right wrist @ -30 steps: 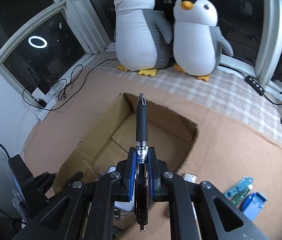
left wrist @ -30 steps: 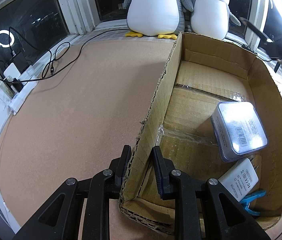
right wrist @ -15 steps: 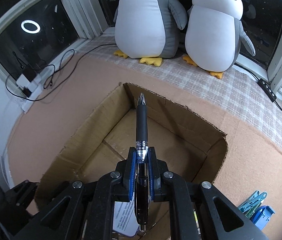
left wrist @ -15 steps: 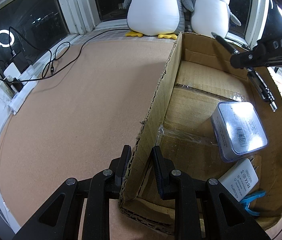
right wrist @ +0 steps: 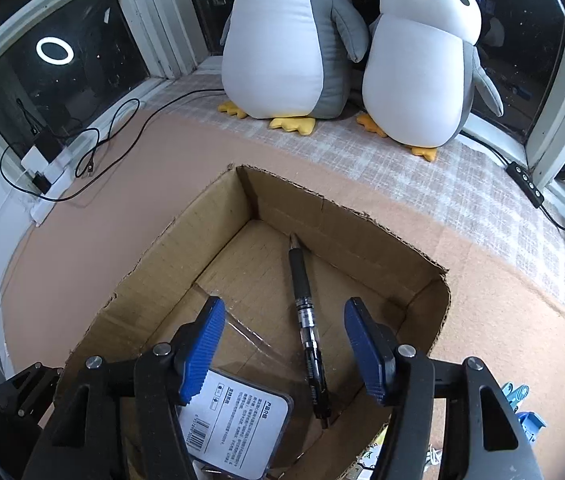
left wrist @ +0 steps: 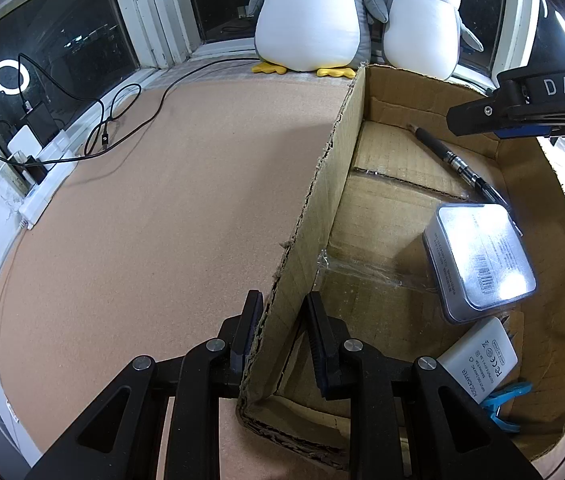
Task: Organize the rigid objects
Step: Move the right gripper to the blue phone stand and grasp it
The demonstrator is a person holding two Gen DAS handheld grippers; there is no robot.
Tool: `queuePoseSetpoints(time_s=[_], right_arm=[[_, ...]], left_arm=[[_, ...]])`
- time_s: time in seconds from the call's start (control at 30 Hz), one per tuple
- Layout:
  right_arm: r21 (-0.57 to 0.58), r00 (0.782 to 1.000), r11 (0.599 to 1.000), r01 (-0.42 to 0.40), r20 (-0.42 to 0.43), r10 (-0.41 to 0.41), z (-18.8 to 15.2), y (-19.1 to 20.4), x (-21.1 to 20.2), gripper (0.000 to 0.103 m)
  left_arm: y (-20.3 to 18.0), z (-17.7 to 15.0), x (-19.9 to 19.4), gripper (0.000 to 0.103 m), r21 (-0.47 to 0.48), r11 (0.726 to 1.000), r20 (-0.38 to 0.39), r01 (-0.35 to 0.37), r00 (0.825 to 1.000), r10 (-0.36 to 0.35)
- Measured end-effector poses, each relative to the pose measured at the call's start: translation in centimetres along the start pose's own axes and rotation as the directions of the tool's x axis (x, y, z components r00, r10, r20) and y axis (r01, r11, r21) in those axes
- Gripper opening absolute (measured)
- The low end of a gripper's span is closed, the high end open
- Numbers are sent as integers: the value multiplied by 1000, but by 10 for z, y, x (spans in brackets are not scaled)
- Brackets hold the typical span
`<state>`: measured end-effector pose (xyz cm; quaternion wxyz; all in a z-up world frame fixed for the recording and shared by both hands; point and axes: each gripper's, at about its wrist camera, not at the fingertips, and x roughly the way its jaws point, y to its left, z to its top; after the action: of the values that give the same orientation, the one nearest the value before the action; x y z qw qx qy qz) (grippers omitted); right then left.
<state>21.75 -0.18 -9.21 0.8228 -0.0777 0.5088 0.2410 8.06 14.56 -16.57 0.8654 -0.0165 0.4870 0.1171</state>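
Brown cardboard is the biggest thing here: the box (left wrist: 542, 216) sits on your pinkish desk (left wrist: 162, 220), with two soft penguins (right wrist: 294, 40) behind it by the window.

Your left gripper (left wrist: 282, 332) has its fingers nipped tight on the near wall of the box, one finger outside and one inside, so it holds the box steady. Your right gripper (right wrist: 284, 344) hangs over the box with its blue fingers (right wrist: 202, 344) opening, and nothing is pinched between them.

Inside the box lie a grey tin (left wrist: 478, 260) with a label, a white adapter (left wrist: 482, 364) and a blue clip (left wrist: 502, 400) in the near corner. The black pen (right wrist: 306, 320) is the thin one. It lies flat on the box floor, right under the open fingers, with its tip toward the far wall and its other end by the tin.

So I think four things are put away. More seems left: blue clips (right wrist: 522, 404) lie on the desk outside the box, by your right side.

Some parts are hard to see. The things by your right side are cut off at the edge, so you cannot count them. The blue clip in the box is partly hidden by the gripper. The small words on the tin are too tiny to read.
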Motion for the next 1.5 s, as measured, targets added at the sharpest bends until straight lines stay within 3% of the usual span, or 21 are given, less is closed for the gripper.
queuePoseSetpoints(time_s=[0.57, 0.97, 1.23, 1.5], right_arm=[[-12, 1000, 1000, 9, 23, -9, -7, -2, -17, 58], [26, 995, 999, 34, 97, -36, -42, -38, -68, 58], [202, 990, 976, 86, 93, -107, -86, -106, -102, 59], [442, 988, 888, 131, 15, -154, -134, -178, -104, 59]], left_arm=[[0, 0, 0, 24, 1, 1000, -1, -1, 1000, 1], [-1, 1, 1, 24, 5, 1000, -2, 2, 1000, -2], [-3, 2, 1, 24, 3, 1000, -2, 3, 1000, -3], [-3, 2, 1, 24, 5, 1000, -2, 3, 1000, -3]])
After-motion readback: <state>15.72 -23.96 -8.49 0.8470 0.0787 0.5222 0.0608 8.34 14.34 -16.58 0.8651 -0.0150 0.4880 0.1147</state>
